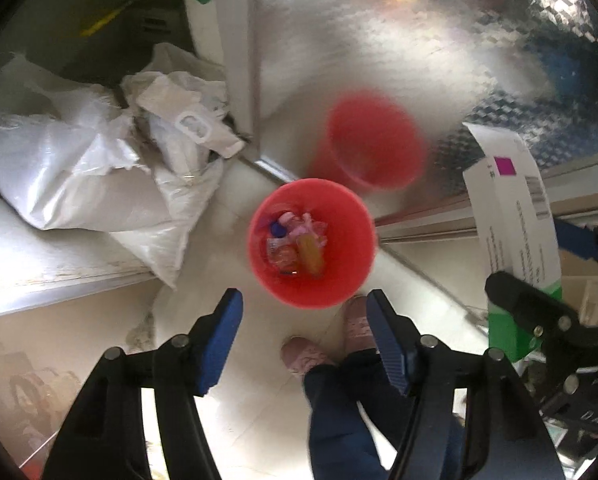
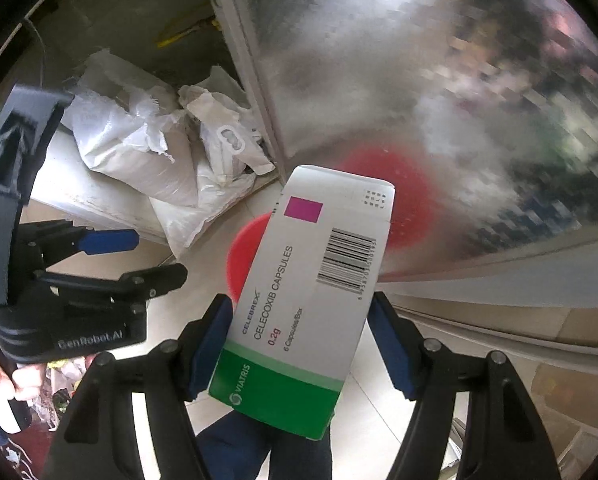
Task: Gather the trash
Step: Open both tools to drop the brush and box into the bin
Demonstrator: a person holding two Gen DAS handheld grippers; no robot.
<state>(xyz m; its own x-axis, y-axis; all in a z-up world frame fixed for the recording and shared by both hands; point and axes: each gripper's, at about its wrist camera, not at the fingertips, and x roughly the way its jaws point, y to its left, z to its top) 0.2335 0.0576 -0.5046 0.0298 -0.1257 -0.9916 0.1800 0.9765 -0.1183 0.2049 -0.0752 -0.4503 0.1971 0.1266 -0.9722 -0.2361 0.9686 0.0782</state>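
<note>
A red bin [image 1: 313, 242] stands on the pale floor straight below, with wrappers and a small bottle lying in it. My left gripper [image 1: 303, 320] hangs above its near rim, open, with nothing between the blue pads. In the right wrist view a white and green medicine box [image 2: 311, 288] sits upright between the pads of my right gripper [image 2: 299, 320], which is shut on it. The box hides most of the bin [image 2: 241, 252]. The left wrist view shows the same box [image 1: 511, 216] at the right edge. My left gripper [image 2: 147, 258] also shows at the left of the right wrist view.
White plastic bags [image 1: 99, 168] are heaped on a ledge left of the bin. A shiny patterned metal panel [image 1: 419, 40] rises behind it and mirrors the bin as a red blur [image 1: 373, 144]. A person's feet in pink slippers [image 1: 303, 356] stand close to the bin.
</note>
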